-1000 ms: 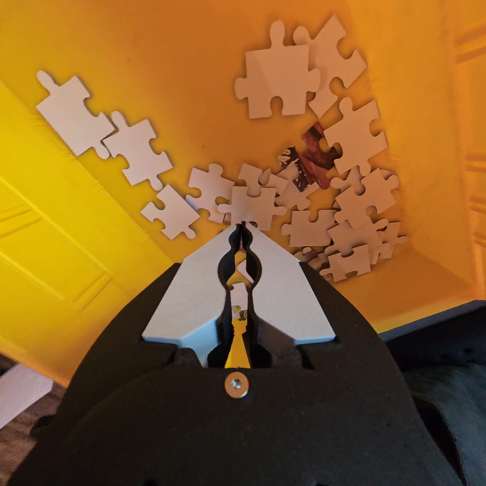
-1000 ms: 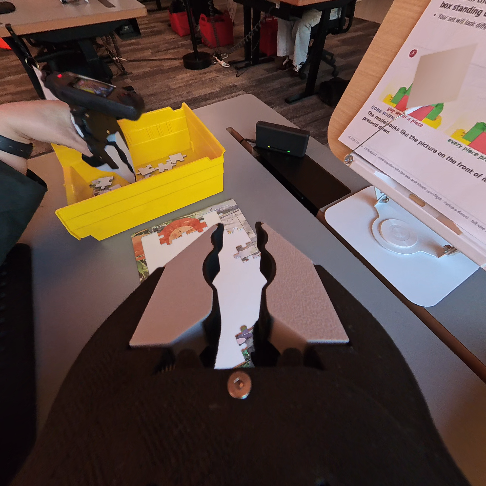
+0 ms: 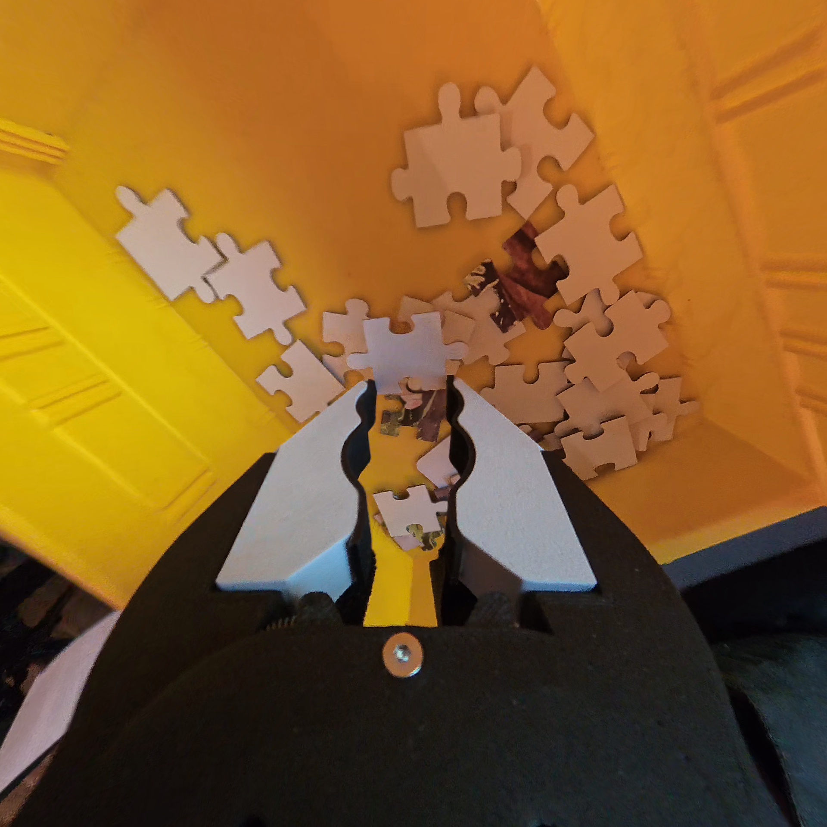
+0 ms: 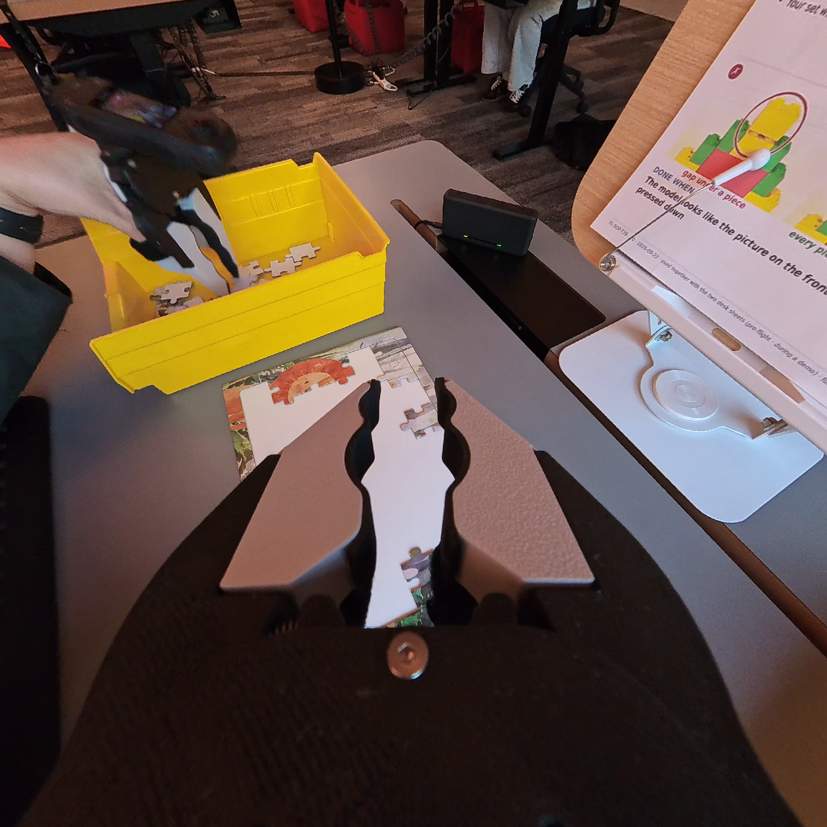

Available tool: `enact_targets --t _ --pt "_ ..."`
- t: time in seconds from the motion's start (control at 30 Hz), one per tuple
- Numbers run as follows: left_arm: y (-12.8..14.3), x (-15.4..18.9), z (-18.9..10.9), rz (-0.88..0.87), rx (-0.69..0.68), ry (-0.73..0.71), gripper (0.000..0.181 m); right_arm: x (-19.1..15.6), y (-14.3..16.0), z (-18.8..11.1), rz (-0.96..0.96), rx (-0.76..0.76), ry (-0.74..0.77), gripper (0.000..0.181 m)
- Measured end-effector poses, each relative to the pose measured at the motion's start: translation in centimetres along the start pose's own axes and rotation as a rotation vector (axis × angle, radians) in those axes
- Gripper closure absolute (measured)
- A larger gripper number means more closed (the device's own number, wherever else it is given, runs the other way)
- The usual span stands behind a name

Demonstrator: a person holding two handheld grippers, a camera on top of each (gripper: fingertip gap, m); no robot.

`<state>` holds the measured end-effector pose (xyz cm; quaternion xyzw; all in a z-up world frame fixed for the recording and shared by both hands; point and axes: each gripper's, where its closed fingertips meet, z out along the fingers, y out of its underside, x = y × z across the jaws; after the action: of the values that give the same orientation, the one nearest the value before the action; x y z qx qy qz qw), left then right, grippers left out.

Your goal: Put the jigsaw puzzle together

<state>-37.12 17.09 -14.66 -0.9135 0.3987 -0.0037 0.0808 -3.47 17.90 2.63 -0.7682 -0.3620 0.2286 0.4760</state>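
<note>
The right gripper (image 4: 407, 382) hides most of the puzzle board (image 4: 309, 398), perhaps half-filled.

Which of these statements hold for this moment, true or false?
1. The left gripper reaches into the yellow bin. True.
2. Most loose puzzle pieces in the bin lie picture side up. False: nearly all show their white backs, and only a few show print.
3. The right gripper holds a puzzle piece. False: its fingers are apart with nothing between them, above the puzzle board.
4. An orange arch section is joined up on the board. True.
5. The bin stands on top of the puzzle board. False: it stands on the grey table, just beyond the board's far edge.
</note>
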Motion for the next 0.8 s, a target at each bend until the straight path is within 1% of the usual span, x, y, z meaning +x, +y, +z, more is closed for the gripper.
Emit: enact_targets --t 0.1,0.13,0.17,0.23,0.3,0.37,0.43,0.5,0.6,0.7,0.8 --pt "-2.6 -0.4 -3.2 -0.017 0.201 -0.028 0.152 -0.5 -0.3 0.5 -0.01 0.002 -0.006 0.156" --pt "-3.7 -0.2 -4.6 -0.019 0.289 -0.022 0.152 -0.7 -0.5 0.7 -0.022 0.006 -0.009 0.156" --pt "-5.0 0.7 -6.1 -0.012 0.381 0.015 0.152 -1.2 -1.0 1.1 -0.041 0.02 -0.013 0.156" --pt "-7.1 3.9 -9.1 0.056 0.548 0.155 0.152 -2.8 -2.4 1.9 -0.106 0.076 -0.043 0.155" --pt "-7.9 8.0 -11.5 0.202 0.642 0.303 0.152 -6.7 -3.5 2.9 -0.246 0.133 -0.158 0.153" --pt "-7.2 11.2 -12.1 0.365 0.632 0.355 0.152 -12.0 -3.4 3.9 -0.499 0.163 -0.28 0.15" --pt "-6.0 12.8 -11.3 0.471 0.549 0.339 0.152 -15.4 -2.6 5.4 -0.787 0.146 -0.242 0.147" --pt "-5.4 13.7 -10.7 0.514 0.484 0.33 0.152 -18.0 -1.4 7.1 -0.985 0.093 -0.221 0.146" --pt "-4.9 14.9 -10.7 0.551 0.453 0.357 0.152 -20.5 0.2 9.3 -1.111 0.018 -0.22 0.144" --pt "-4.4 15.6 -10.7 0.589 0.439 0.376 0.152 -20.9 1.1 10.8 -1.206 -0.008 -0.181 0.147" --pt "-4.4 15.8 -10.9 0.591 0.451 0.4 0.152 -21.9 0.0 10.7 -1.199 0.079 -0.181 0.17"
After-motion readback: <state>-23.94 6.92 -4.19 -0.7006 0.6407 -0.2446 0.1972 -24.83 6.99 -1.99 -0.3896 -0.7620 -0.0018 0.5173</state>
